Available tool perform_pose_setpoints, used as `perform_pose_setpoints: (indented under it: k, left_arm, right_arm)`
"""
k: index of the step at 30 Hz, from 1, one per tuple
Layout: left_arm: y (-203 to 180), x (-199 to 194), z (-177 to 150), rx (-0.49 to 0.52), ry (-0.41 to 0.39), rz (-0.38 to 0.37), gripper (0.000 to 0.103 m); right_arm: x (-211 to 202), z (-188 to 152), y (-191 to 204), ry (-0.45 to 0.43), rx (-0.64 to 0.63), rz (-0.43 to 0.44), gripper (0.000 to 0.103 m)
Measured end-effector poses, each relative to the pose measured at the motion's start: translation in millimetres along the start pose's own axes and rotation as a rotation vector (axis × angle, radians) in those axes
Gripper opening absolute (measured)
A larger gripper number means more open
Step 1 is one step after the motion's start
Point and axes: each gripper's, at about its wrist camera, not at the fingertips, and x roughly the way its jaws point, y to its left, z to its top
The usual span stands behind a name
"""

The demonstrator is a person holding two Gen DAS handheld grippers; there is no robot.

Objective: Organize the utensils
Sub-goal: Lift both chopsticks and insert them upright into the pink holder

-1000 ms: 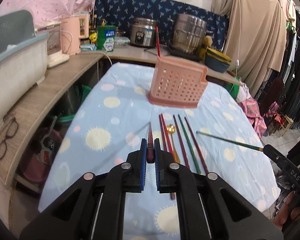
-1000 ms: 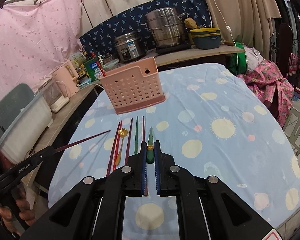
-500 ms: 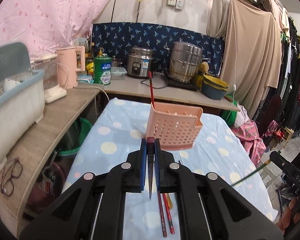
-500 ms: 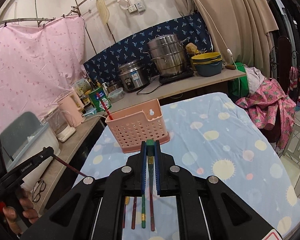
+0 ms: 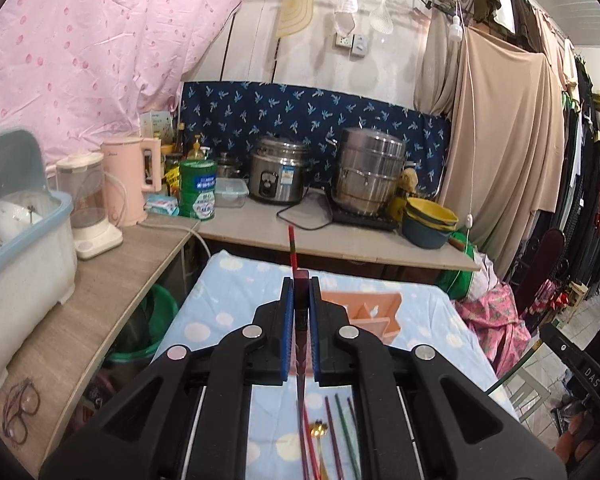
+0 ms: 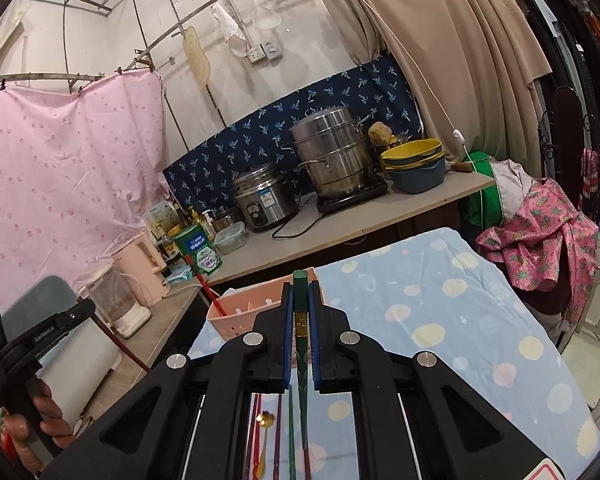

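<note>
My left gripper is shut on a dark red chopstick that hangs tip-down above the table. My right gripper is shut on a green chopstick, also tip-down. The pink perforated utensil basket stands on the blue spotted tablecloth behind both grippers, and it shows in the right wrist view too. One red chopstick stands in it. Several red and green chopsticks and a gold spoon lie on the cloth below.
A wooden counter runs along the left with a dish rack, blender and pink kettle. The back counter holds a rice cooker, steel steamer pot and bowls. Glasses lie on the counter.
Both grippers have risen from the table and tilted up, lifting their chopsticks from flat to hanging tip-down. The basket now sits lower in both views.
</note>
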Motion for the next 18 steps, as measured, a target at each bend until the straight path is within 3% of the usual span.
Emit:
perform_pose_setpoints:
  k: [9, 18]
  left_arm:
    - [-13.6, 20.6, 55.4, 0.004, -0.128, -0.011, 0.007]
    - [-17.4, 53.1, 84.1, -0.004, -0.233, -0.017, 0.007]
  right_arm:
    - [43.3, 46.6, 1.9, -0.085, 0.022, 0.026, 0.007]
    - [85.1, 78.1, -4.9, -0.184, 0.080, 0.045, 0.007]
